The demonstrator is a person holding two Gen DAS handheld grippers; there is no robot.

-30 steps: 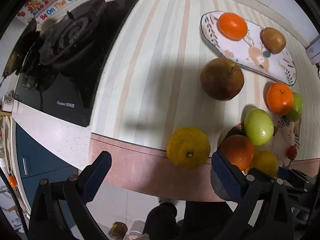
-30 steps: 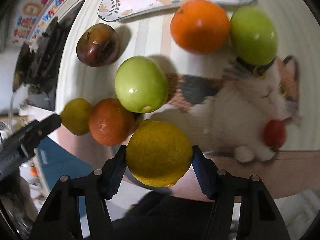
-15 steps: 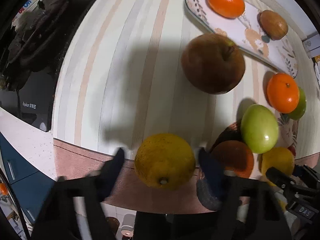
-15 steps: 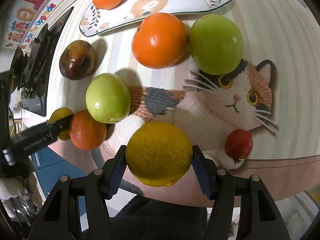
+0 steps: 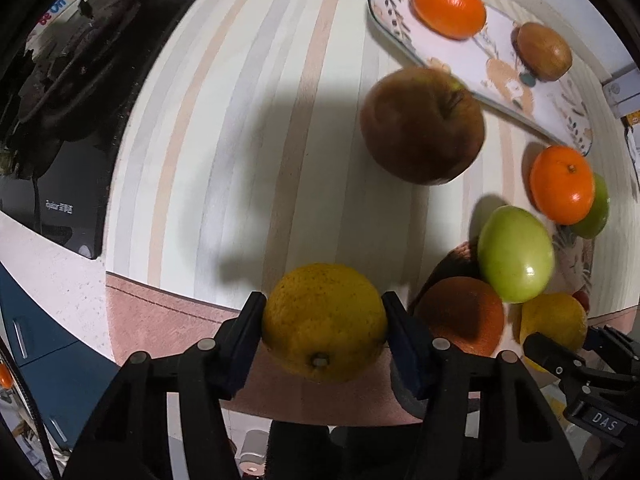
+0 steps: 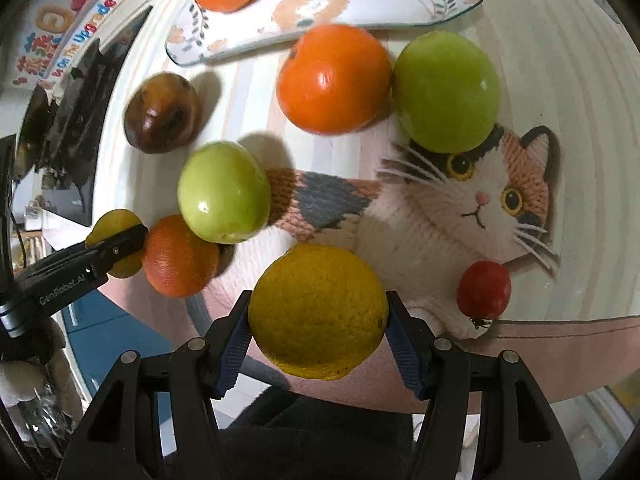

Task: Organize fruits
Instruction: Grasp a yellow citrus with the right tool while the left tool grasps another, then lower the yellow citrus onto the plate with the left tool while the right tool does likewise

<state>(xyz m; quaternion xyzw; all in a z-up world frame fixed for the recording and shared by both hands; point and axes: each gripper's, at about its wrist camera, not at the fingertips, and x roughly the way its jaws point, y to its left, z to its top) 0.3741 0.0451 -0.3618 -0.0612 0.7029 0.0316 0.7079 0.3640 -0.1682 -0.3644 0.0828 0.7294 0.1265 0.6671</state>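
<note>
My left gripper (image 5: 324, 328) is shut on a yellow lemon (image 5: 325, 320) at the striped cloth's front edge; both also show in the right wrist view (image 6: 116, 240). My right gripper (image 6: 318, 316) is shut on a second yellow lemon (image 6: 318, 310), over the cat mat (image 6: 460, 216). Loose fruit lies around: a brown apple (image 5: 422, 124), a green apple (image 5: 516, 254), an orange (image 5: 460, 314), another orange (image 6: 334, 78), another green apple (image 6: 446, 92) and a small red tomato (image 6: 484, 290). The patterned plate (image 5: 500, 76) at the back holds an orange (image 5: 450, 6) and a kiwi (image 5: 544, 56).
A black gas stove (image 5: 60, 128) sits left of the striped cloth (image 5: 240, 120). The counter's front edge (image 5: 160, 312) runs below the lemons, with a blue cabinet (image 5: 36, 380) under it. A wall sticker with letters (image 6: 64, 24) is at the back left.
My left gripper has moved forward around the lemon at the front edge and shut on it. My right gripper keeps its lemon and has drawn back a little.
</note>
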